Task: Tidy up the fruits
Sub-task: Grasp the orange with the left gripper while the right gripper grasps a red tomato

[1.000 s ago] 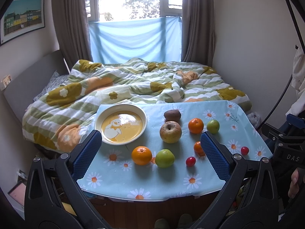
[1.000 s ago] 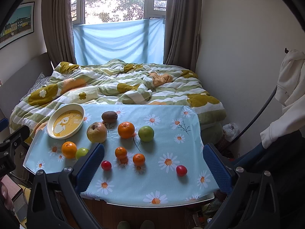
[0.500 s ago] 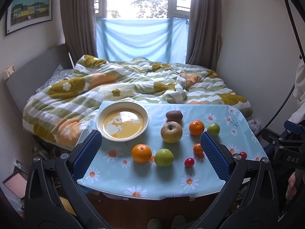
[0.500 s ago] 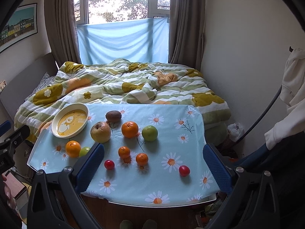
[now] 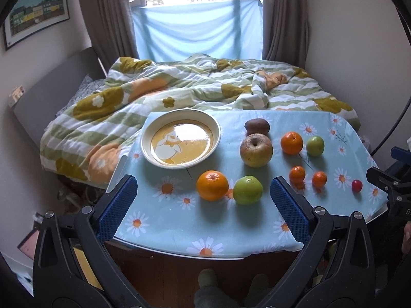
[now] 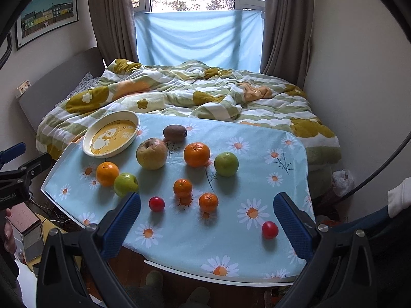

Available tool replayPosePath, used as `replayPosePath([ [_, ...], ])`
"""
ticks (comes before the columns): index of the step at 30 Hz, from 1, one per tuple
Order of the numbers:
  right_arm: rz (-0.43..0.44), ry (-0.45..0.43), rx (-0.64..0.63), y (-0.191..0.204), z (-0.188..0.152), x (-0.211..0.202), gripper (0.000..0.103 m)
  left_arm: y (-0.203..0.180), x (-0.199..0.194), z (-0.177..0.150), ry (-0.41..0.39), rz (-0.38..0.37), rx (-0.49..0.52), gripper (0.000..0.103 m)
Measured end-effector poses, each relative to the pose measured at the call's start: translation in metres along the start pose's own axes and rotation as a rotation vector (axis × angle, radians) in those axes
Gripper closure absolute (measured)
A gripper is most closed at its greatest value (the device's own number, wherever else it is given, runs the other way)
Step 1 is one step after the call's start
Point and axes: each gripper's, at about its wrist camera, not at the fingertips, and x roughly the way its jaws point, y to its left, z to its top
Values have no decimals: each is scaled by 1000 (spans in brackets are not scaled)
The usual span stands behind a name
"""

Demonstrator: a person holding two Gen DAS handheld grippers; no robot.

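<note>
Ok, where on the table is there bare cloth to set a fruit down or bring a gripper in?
Free: the right end of the tablecloth, beyond the green apple, and the near strip ahead of the left gripper, below the orange. The plate is empty. Crowded: the middle, round the small tangerines and the red cherry tomato.

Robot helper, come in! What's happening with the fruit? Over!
Left gripper open, right gripper open, both empty. Round yellow cartoon plate empty; fruit all on cloth. Nothing blocking.

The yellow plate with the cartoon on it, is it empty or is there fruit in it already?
Empty. The yellow plate shows only its printed cartoon in both views; every fruit, including the nearest orange, lies on the tablecloth outside its rim.
</note>
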Motion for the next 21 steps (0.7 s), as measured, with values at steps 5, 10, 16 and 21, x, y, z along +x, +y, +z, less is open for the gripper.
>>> replayPosePath([
  [5,-25,27,13,17,-10,19,0,16,40,-7,49,-67,86,0],
  [10,-69,65,36,40,-23,46,0,23,80,-14,93,-144,226,0],
  [16,-119,122,79,67,-33,78,0,26,126,-22,149,-241,353,0],
  [21,-134,159,89,85,-40,102,5,17,153,-29,177,-294,450,0],
])
